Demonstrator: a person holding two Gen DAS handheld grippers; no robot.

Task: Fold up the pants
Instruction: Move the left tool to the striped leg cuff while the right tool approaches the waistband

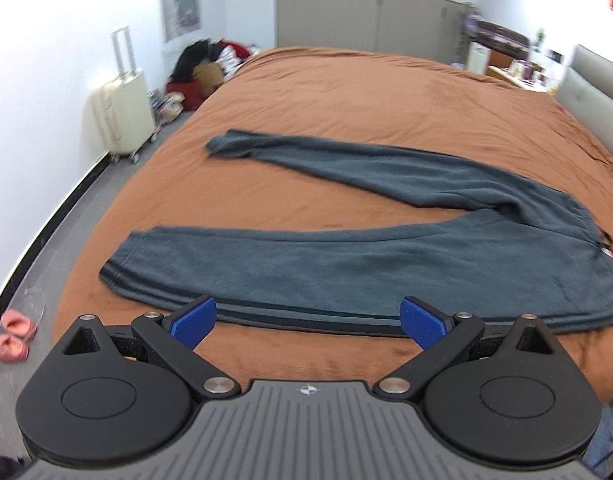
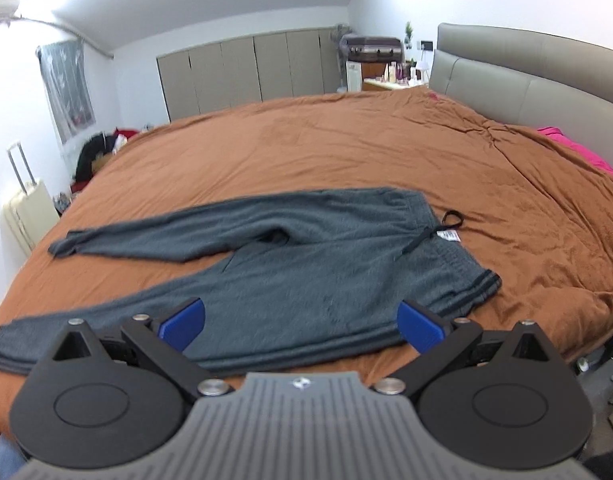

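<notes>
Dark grey sweatpants [image 1: 346, 264] lie flat on the brown bedspread [image 1: 346, 92], legs spread in a V toward the left, waistband at the right. Dark stripes run along the near leg's side seam. My left gripper [image 1: 308, 322] hovers open above the near edge of the near leg, holding nothing. In the right wrist view the same pants [image 2: 306, 264] show their waistband, black drawstring [image 2: 452, 218] and white label [image 2: 448, 235] at the right. My right gripper [image 2: 300, 322] is open above the hip area near the front edge, with nothing between its blue pads.
A cream suitcase [image 1: 124, 116] stands by the left wall, a pile of clothes and boxes [image 1: 202, 68] behind it. Pink slippers [image 1: 12, 340] lie on the floor. A grey headboard [image 2: 526, 80] and pink fabric [image 2: 578, 148] sit at the right. Wardrobes [image 2: 246, 72] line the far wall.
</notes>
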